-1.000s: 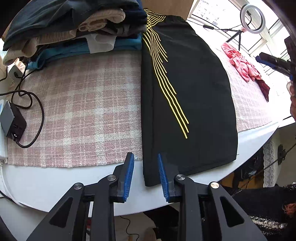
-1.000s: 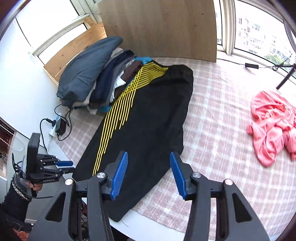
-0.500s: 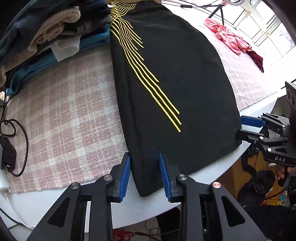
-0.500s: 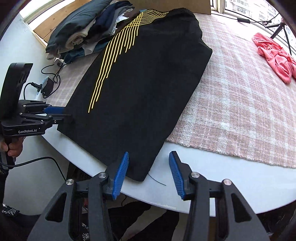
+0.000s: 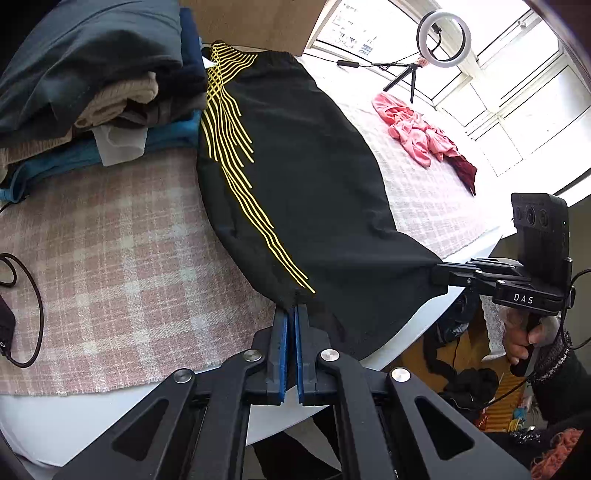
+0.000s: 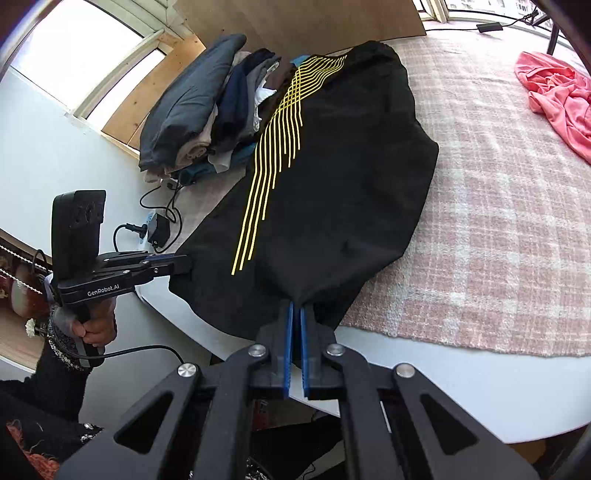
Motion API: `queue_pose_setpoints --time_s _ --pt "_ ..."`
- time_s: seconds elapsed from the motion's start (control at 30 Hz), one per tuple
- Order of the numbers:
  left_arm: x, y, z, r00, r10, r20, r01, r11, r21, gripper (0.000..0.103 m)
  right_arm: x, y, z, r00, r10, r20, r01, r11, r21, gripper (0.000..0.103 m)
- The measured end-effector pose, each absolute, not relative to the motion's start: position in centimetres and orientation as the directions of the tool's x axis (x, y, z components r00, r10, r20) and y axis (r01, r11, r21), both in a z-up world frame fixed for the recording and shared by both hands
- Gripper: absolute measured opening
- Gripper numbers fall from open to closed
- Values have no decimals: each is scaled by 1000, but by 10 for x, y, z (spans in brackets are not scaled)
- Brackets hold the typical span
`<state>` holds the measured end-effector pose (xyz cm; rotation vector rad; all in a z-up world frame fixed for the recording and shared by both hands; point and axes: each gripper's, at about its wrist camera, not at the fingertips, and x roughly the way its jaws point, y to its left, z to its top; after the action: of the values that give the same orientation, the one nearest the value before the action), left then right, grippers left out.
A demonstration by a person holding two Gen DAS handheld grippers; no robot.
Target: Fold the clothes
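A black garment with yellow stripes (image 5: 314,177) lies lengthwise on the pink plaid cloth; it also shows in the right wrist view (image 6: 343,177). My left gripper (image 5: 290,308) is shut on the near hem's left corner. My right gripper (image 6: 296,306) is shut on the hem's right corner. Both corners are lifted off the table edge, and the hem sags between them. Each gripper shows in the other's view, the right one (image 5: 439,273) and the left one (image 6: 177,264).
A stack of folded clothes (image 5: 92,92) sits at the far left, against the garment's top. A pink garment (image 5: 417,129) lies crumpled at the far right. A ring light (image 5: 443,35) stands behind it. A black adapter with cable (image 6: 157,229) lies near the left edge. The white table rim (image 6: 461,380) is close.
Both grippers closed on the near hem corners of the black garment and lifted them. The hem now hangs off the table edge instead of lying flat.
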<state>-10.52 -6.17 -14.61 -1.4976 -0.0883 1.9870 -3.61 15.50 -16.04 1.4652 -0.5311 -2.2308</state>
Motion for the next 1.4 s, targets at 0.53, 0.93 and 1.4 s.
queue_pose_setpoints --time_s 0.53,0.93,1.4 --pt "-104 -76 -186 -112 408 -906 -491 -815 -306 3 -27 128 -224 -279 -462 -842 -36 -871 490 9" --pt "-99 -83 -180 -123 435 -892 -485 -811 -328 3 -29 137 -232 -283 -517 -808 -80 -826 557 24" --pt "-88 -81 -201 -85 379 -921 -508 -812 -287 3 -73 90 -189 -237 -455 -858 104 -890 443 16"
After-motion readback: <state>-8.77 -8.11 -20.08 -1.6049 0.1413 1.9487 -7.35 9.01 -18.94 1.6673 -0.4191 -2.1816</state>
